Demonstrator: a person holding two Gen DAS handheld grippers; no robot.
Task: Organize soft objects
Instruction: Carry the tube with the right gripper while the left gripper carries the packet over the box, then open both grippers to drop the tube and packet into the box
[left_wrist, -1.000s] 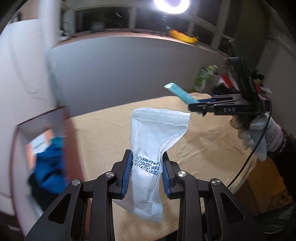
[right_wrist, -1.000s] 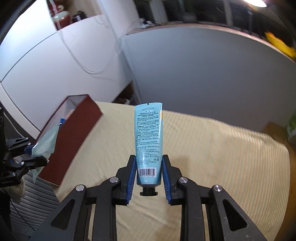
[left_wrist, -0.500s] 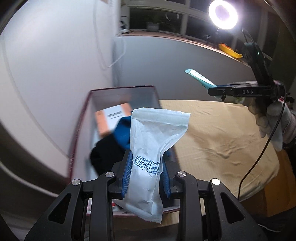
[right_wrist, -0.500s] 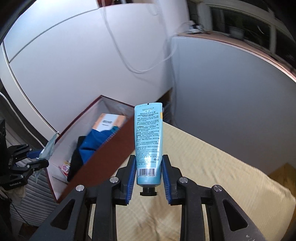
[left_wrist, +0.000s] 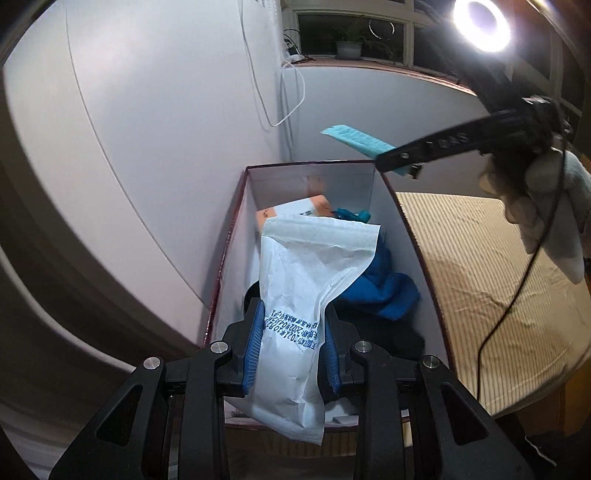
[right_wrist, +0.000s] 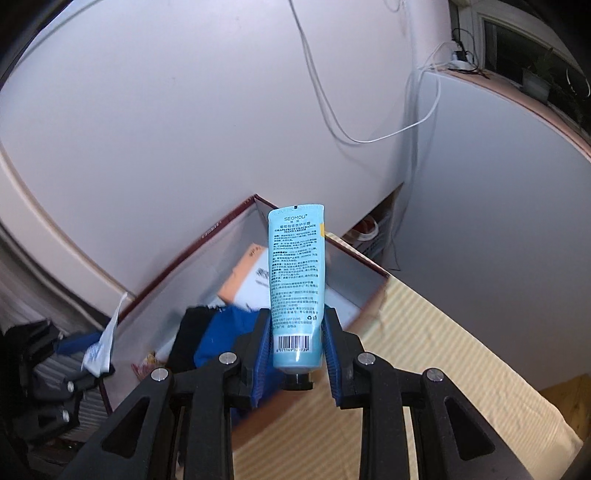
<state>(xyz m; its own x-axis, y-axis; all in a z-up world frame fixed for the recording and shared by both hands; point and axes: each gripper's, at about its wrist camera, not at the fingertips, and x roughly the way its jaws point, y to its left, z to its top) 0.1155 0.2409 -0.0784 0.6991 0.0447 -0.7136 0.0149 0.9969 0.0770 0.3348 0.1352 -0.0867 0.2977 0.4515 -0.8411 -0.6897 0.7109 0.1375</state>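
"SEOMOU" hand cream tube (right_wrist: 297, 288)

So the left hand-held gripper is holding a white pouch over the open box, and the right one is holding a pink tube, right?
Not quite: the tube is light blue, not pink, as the right wrist view shows. The rest holds: the left hand-held gripper grips a white pouch over the open box, and the right hand-held gripper holds the tube.
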